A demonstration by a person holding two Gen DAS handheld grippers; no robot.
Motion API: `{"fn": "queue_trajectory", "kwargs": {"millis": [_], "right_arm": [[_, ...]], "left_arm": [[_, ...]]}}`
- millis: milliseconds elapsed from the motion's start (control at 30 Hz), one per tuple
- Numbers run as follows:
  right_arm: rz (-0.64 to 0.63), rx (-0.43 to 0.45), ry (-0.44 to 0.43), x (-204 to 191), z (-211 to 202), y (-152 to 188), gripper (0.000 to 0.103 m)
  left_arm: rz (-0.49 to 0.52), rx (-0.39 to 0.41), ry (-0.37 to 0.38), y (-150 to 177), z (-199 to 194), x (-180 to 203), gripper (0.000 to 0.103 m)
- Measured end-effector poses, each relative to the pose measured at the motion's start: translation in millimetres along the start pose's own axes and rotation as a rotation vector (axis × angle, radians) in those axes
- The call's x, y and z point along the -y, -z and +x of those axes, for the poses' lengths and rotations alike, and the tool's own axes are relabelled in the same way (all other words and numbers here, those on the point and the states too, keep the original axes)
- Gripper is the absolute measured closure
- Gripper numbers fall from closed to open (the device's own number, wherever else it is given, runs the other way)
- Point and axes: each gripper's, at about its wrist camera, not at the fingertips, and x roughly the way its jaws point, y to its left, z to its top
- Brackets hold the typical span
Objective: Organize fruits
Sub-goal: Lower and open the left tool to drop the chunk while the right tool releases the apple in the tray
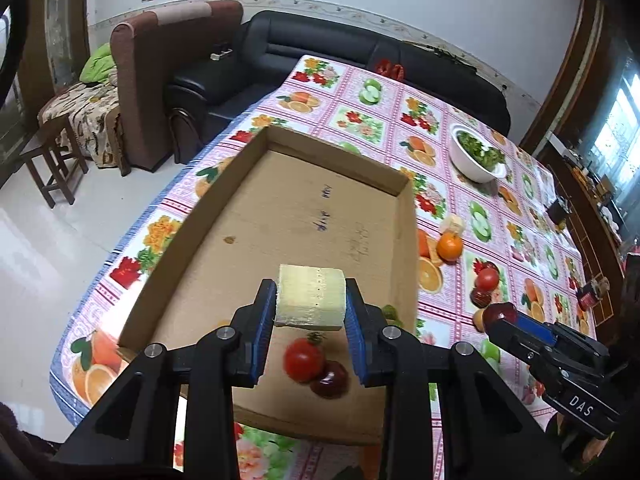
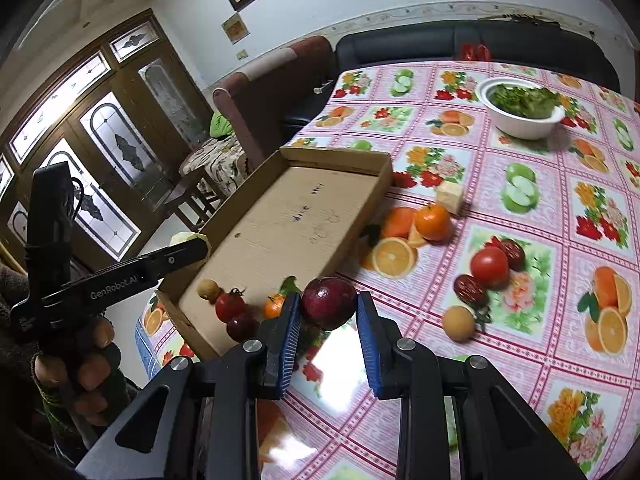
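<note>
My left gripper (image 1: 310,292) is shut on a pale yellow block (image 1: 310,304), hanging over the near half of a shallow cardboard tray (image 1: 409,240). Below it in the tray lie a tomato (image 1: 304,360) and a dark plum (image 1: 330,378). My right gripper (image 2: 329,300) is shut on a dark red round fruit (image 2: 329,309), just outside the tray's near right corner. The right wrist view also shows a small tan fruit (image 2: 208,289) and a small orange (image 2: 274,306) in the tray (image 2: 340,156).
On the fruit-print tablecloth right of the tray lie an orange (image 2: 433,222), a second pale block (image 2: 450,196), a tomato (image 2: 489,267), red dates (image 2: 469,288) and a tan round fruit (image 2: 459,322). A white bowl of greens (image 2: 522,110) stands at the back. Sofas line the wall.
</note>
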Motion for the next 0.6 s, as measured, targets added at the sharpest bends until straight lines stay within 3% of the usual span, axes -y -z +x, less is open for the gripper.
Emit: {"fn": "queue_trajectory", "kwargs": {"millis": [600], "right_arm": [[-0.119, -0.075, -0.052, -52, 61, -28, 0.075]], "left_arm": [[-0.031, -0.035, -0.057, -13, 24, -32, 0.072]]}}
